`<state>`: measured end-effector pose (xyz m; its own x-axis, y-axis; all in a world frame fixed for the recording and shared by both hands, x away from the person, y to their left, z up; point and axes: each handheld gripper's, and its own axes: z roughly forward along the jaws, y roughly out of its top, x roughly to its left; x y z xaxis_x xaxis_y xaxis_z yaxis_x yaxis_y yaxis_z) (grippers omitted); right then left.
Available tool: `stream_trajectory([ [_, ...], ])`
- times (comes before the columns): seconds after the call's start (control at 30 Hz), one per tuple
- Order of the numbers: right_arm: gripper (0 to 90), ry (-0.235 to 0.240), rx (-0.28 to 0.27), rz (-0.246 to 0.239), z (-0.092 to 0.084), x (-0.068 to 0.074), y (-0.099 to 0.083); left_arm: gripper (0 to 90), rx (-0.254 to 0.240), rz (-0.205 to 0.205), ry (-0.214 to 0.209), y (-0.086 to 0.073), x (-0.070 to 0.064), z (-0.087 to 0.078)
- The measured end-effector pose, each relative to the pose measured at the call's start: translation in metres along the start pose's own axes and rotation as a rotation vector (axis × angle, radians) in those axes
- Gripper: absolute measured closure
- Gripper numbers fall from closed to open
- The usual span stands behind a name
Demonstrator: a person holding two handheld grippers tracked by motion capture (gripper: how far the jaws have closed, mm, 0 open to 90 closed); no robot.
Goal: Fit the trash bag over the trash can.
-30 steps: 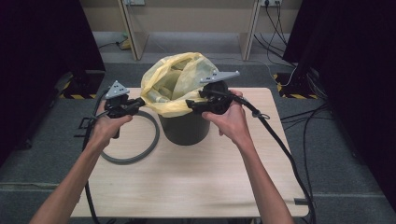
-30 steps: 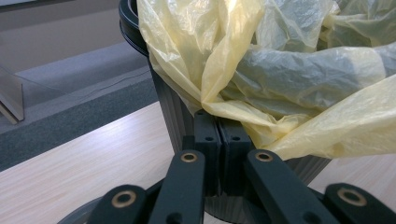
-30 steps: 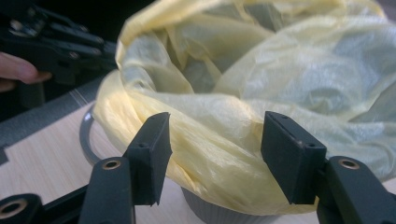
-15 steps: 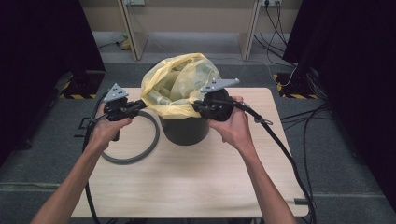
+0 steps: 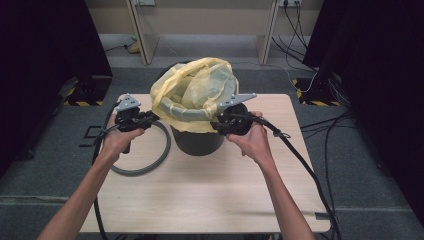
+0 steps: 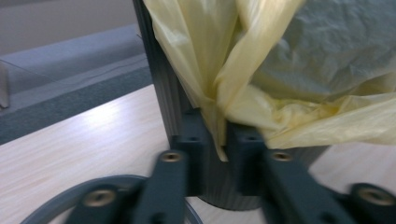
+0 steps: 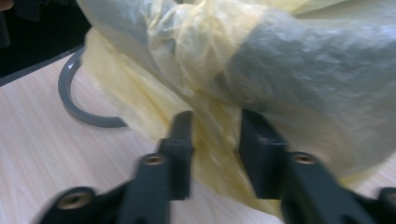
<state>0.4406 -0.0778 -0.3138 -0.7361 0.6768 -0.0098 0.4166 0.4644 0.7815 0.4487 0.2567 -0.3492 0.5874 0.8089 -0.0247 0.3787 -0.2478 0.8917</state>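
Observation:
A dark bin (image 5: 197, 142) stands at the table's far middle, lined with a yellow bag (image 5: 200, 87) whose edge hangs over the rim. My left gripper (image 5: 152, 118) is at the bin's left side. Its jaws (image 6: 216, 135) have just been opening, and a fold of the bag (image 6: 233, 79) still runs through the narrow gap. At the right side, low against the draped plastic, is my right gripper (image 5: 216, 125). Its jaws (image 7: 215, 140) have also just been opening and stand apart with bag film (image 7: 210, 84) between them.
A grey ring (image 5: 150, 165) lies flat on the wooden table (image 5: 210, 195) left of the bin, under my left hand; it also appears as the ring (image 7: 77, 109) in the right gripper view. Cables trail from both grippers. Dark curtains flank the table.
My right gripper has sunk from the bin's rim down along its right side. The left gripper has stayed at the left side.

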Motion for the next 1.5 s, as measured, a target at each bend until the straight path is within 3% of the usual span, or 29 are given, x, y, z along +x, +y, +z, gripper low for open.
stream_trajectory([
  [0.17,52.3,-0.024,-0.081,0.042,-0.027,-0.006,0.005,51.6,-0.014,0.031,-0.008,0.004,0.001,-0.021],
  [0.3,45.0,-0.104,-0.142,0.100,-0.042,-0.013,0.013,44.6,-0.048,0.041,-0.013,0.014,0.001,-0.037],
  [0.43,40.9,-0.110,-0.186,0.124,-0.037,-0.012,0.021,39.5,-0.079,0.033,-0.018,0.028,-0.001,-0.047],
  [0.57,40.3,-0.128,-0.167,0.112,-0.026,-0.009,0.028,36.4,-0.110,0.023,-0.017,0.042,-0.003,-0.051],
  [0.77,45.3,-0.154,-0.158,0.130,-0.026,-0.024,0.033,34.9,-0.131,0.015,-0.006,0.065,-0.008,-0.044],
  [0.87,46.1,-0.156,-0.191,0.160,-0.028,-0.033,0.036,34.8,-0.130,0.027,-0.002,0.075,-0.013,-0.036],
  [0.93,46.0,-0.145,-0.219,0.166,-0.028,-0.033,0.039,34.8,-0.127,0.031,-0.005,0.081,-0.017,-0.031],
  [1.03,46.1,-0.140,-0.200,0.145,-0.020,-0.026,0.043,35.0,-0.119,0.030,0.004,0.085,-0.021,-0.026],
  [1.13,47.4,-0.184,-0.182,0.113,-0.013,-0.025,0.043,35.7,-0.111,0.038,0.028,0.087,-0.023,-0.020],
  [1.27,47.8,-0.265,-0.145,0.105,-0.012,-0.036,0.045,36.3,-0.107,0.022,0.042,0.088,-0.021,-0.013],
  [1.5,48.1,-0.288,-0.132,0.161,-0.006,-0.063,0.050,36.6,-0.116,-0.021,0.063,0.089,-0.015,-0.007],
])
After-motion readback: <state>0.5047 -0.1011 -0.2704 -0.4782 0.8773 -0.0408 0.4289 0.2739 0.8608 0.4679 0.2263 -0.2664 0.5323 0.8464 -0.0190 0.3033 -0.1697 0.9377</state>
